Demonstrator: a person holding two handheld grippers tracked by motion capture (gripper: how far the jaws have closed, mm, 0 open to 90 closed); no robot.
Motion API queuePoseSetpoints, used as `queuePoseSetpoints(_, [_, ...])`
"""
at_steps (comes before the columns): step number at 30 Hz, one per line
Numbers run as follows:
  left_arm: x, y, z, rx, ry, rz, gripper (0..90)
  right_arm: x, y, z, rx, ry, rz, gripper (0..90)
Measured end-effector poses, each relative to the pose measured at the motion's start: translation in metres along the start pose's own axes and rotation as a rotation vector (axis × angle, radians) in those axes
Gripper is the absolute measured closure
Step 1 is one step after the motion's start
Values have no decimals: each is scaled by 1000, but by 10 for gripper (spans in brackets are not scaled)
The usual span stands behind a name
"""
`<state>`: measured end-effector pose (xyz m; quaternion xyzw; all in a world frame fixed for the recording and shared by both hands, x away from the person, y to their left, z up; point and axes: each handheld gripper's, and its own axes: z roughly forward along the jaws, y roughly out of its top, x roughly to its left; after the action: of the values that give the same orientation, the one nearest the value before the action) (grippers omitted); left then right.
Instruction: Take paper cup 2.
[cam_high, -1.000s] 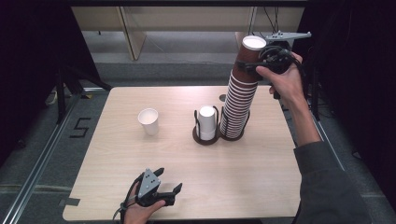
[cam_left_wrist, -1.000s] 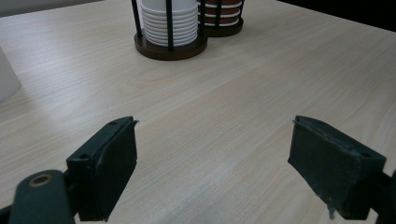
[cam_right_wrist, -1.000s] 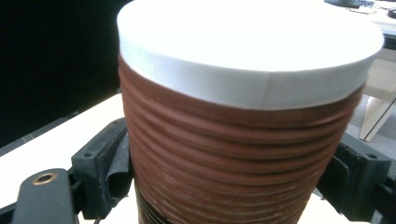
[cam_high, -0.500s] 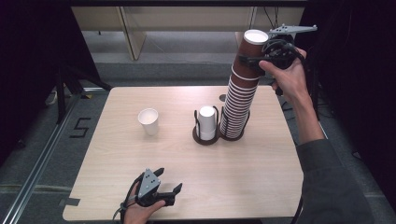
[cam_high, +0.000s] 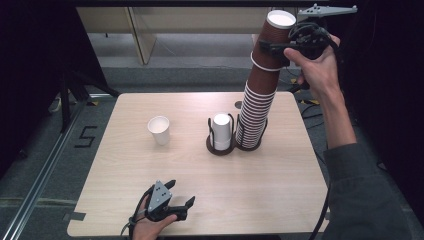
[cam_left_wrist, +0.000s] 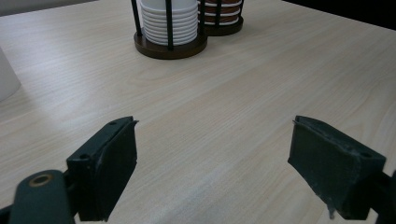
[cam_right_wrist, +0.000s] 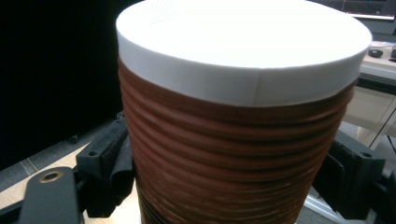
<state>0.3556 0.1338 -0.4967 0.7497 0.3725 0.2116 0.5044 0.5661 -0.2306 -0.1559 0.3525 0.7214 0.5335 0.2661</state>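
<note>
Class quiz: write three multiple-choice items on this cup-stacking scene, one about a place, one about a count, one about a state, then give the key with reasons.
1. Where is the single white cup?
A. left of the holders
B. inside a holder
C. on the floor

2. How many round holders stand on the table?
A. one
B. two
C. four

3. What is the right gripper doing?
A. resting on the table
B. hanging with nothing in its jaws
C. gripping the top brown cup

Key: 1 A, it stands alone left of the holders; 2 B, one with white cups, one with the brown stack; 3 C, jaws clasp its sides.
</note>
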Motion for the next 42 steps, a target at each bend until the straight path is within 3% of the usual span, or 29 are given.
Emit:
queuePoseSetpoints(10, [0,0,0,-5,-4,-2,147,-4,15,-24,-48,-28,-8,178])
queuePoseSetpoints(21, [0,0,0,11,4,2,148,-17,9,-61,-41,-72,-12,178])
queuePoseSetpoints(34, [1,0,1,7,-3,-2,147,-21,-34,-91,-7,-98,-18,178])
queuePoseSetpoints(42, [1,1,0,5,7,-4,148,-4,-70,-96,16,-83,-33,178])
